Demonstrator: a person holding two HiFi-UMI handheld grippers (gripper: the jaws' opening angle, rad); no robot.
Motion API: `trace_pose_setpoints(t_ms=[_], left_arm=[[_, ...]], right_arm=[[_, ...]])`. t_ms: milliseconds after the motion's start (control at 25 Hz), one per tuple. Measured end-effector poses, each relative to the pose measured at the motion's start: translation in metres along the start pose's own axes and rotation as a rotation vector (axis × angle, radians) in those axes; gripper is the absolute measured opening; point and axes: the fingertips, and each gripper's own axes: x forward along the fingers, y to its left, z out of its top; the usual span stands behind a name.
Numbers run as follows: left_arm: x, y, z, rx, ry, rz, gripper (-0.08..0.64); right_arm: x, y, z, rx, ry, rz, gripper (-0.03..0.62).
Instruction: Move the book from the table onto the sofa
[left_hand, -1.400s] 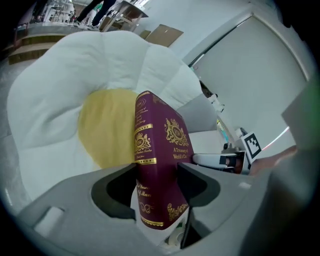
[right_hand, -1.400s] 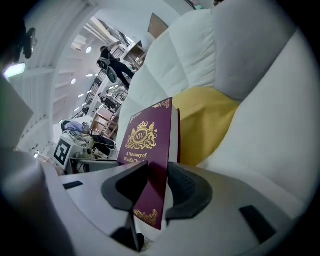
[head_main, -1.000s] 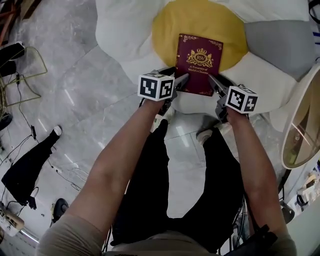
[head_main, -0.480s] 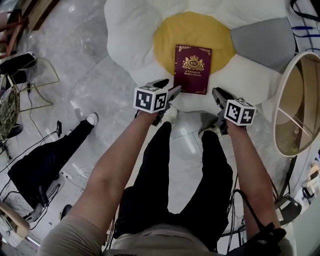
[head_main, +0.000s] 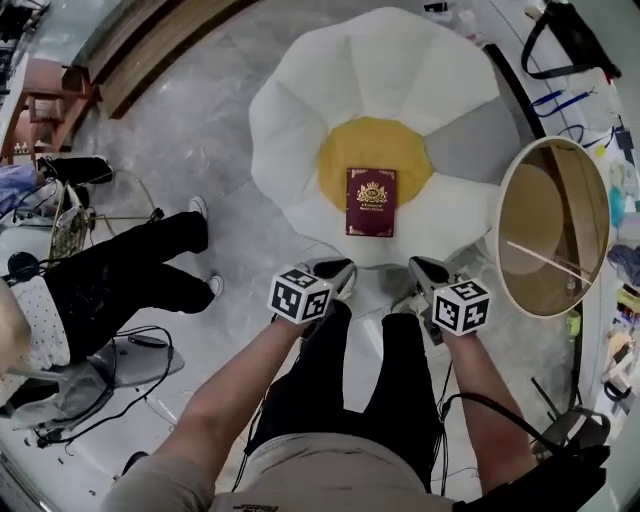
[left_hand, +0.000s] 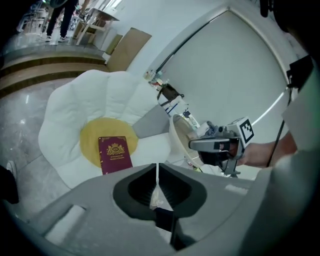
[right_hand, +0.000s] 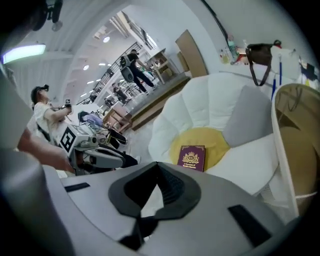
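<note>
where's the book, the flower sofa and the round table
book (head_main: 370, 201), head view, middle of its maroon cover
flower sofa (head_main: 375, 70), head view, a bare white petal on the far side
round table (head_main: 550, 195), head view, bare brown top inside the white rim

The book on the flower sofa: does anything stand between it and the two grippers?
Nothing visible does. The book lies flat on the yellow centre of the sofa, already in place. Only open space separates it from the left gripper, whose empty jaws are closing, and the right gripper, shut and empty.
</note>
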Motion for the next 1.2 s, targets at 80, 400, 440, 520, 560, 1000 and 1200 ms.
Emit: trace_pose_setpoints(t_ms=[80, 400, 440, 520, 560, 1000, 1200], left_arm=[[-0.036, -0.040, 0.002, 0.019, 0.000, -0.042, 0.009], [-0.153, -0.149, 0.052, 0.199, -0.057, -0.082, 0.009], [-0.166, -0.161, 0.053, 0.219, -0.059, -0.087, 0.009], [-0.189, -0.185, 0.054, 0.261, -0.061, -0.099, 0.009], [-0.200, -0.197, 0.054, 0.280, -0.064, -0.107, 0.009], [-0.262, -0.271, 0.065, 0.463, -0.114, -0.176, 0.009], [-0.273, -0.265, 0.069, 0.519, -0.108, -0.176, 0.009]], right_arm=[[-0.035, 0.040, 0.008, -0.066, 0.001, 0.020, 0.014], [-0.150, 0.134, 0.055, -0.183, -0.057, 0.022, 0.014], [-0.162, 0.146, 0.056, -0.193, -0.064, 0.024, 0.014], [-0.183, 0.171, 0.058, -0.215, -0.077, 0.029, 0.014], [-0.192, 0.183, 0.059, -0.231, -0.085, 0.029, 0.014], [-0.260, 0.251, 0.081, -0.351, -0.194, -0.013, 0.014], [-0.264, 0.267, 0.079, -0.377, -0.224, -0.050, 0.012]])
